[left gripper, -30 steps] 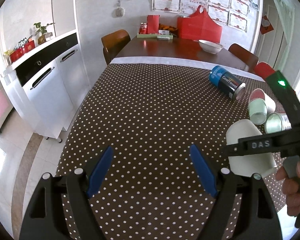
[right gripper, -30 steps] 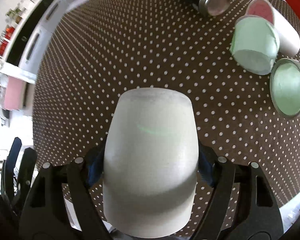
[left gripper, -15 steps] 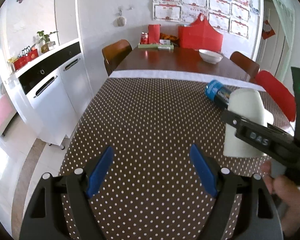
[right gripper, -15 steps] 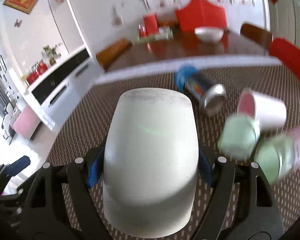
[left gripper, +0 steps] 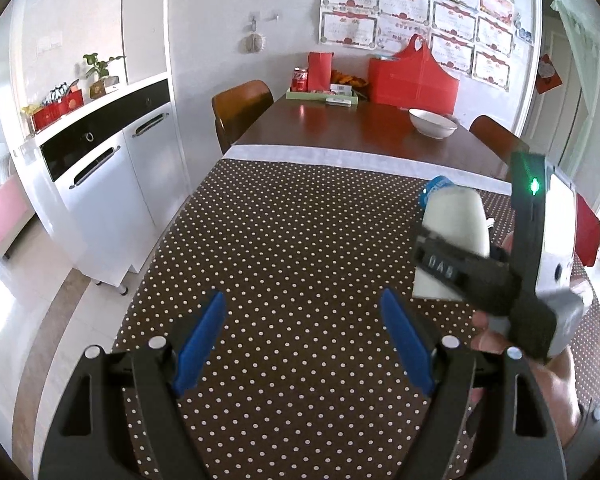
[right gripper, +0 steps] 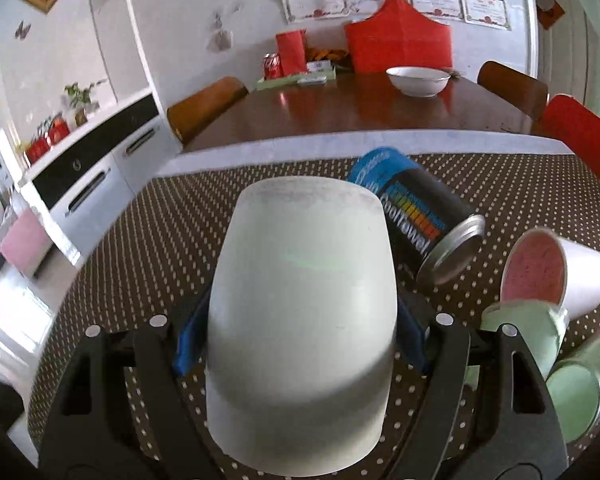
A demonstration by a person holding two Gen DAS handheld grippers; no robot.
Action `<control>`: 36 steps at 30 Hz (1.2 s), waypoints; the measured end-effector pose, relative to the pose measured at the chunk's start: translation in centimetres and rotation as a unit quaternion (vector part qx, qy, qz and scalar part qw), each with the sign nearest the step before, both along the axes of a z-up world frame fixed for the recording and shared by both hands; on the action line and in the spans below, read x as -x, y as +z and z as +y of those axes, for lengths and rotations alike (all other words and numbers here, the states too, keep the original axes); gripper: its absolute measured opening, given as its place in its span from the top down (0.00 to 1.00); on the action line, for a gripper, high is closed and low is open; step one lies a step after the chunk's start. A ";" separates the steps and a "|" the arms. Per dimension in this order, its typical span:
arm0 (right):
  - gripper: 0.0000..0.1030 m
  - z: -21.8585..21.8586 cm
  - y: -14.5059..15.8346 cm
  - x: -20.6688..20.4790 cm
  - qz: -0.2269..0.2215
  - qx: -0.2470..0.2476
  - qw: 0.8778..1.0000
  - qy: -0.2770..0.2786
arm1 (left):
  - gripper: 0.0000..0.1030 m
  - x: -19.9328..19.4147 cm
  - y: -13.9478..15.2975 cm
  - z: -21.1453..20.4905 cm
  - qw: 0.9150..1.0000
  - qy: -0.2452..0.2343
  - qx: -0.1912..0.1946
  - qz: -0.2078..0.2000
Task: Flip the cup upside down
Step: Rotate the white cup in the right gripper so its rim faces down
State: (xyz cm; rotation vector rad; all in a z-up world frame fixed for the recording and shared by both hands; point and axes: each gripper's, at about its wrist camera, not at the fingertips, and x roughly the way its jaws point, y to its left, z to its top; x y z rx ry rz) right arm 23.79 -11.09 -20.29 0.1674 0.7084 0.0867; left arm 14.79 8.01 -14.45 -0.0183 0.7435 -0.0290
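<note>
Pinching the cup (right gripper: 302, 320) in the right gripper (right gripper: 300, 340), base up and seemingly just above the dotted tablecloth (left gripper: 300, 240), leaving only setting down and release, left gripper (left gripper: 306, 344) idling spread wide and empty.

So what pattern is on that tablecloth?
The tablecloth is dark brown with small white polka dots, and it shows best in the left wrist view.

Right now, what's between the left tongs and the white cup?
Only bare polka-dot tablecloth separates the open left tongs from the white cup, seen in the left wrist view.
</note>
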 end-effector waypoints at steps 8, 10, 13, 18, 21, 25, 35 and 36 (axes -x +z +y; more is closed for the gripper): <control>0.26 0.3 -0.5 1.5 -0.008 0.010 1.000 0.006 | 0.24 0.1 -0.3 -0.5 1.000 -0.009 0.001 0.003; 0.26 0.2 -0.6 1.4 -0.006 0.010 1.000 0.003 | 0.24 0.4 -0.3 -0.7 1.000 -0.010 0.000 0.001; 0.26 0.3 -0.4 1.6 -0.005 0.018 1.000 0.005 | 0.24 0.7 -0.1 -0.5 1.000 -0.009 0.000 -0.001; 0.26 0.6 -0.3 2.9 -0.003 0.027 1.000 0.008 | 0.24 1.0 -0.1 -0.1 1.000 -0.002 0.004 -0.002; 0.27 0.8 -0.3 4.0 -0.014 0.034 0.999 0.010 | 0.24 1.3 0.0 -0.1 1.000 -0.004 0.006 -0.003; 0.26 0.7 -0.3 5.1 -0.024 0.033 0.999 0.012 | 0.24 1.8 0.3 -0.3 1.000 -0.008 0.007 -0.007; 0.26 1.1 1.1 5.3 -0.079 0.075 0.994 0.020 | 0.24 2.7 0.9 0.1 1.000 -0.005 0.012 -0.017; 0.27 1.5 1.3 5.4 -0.102 0.098 0.990 0.019 | 0.24 2.6 0.9 0.3 1.000 -0.004 0.013 -0.017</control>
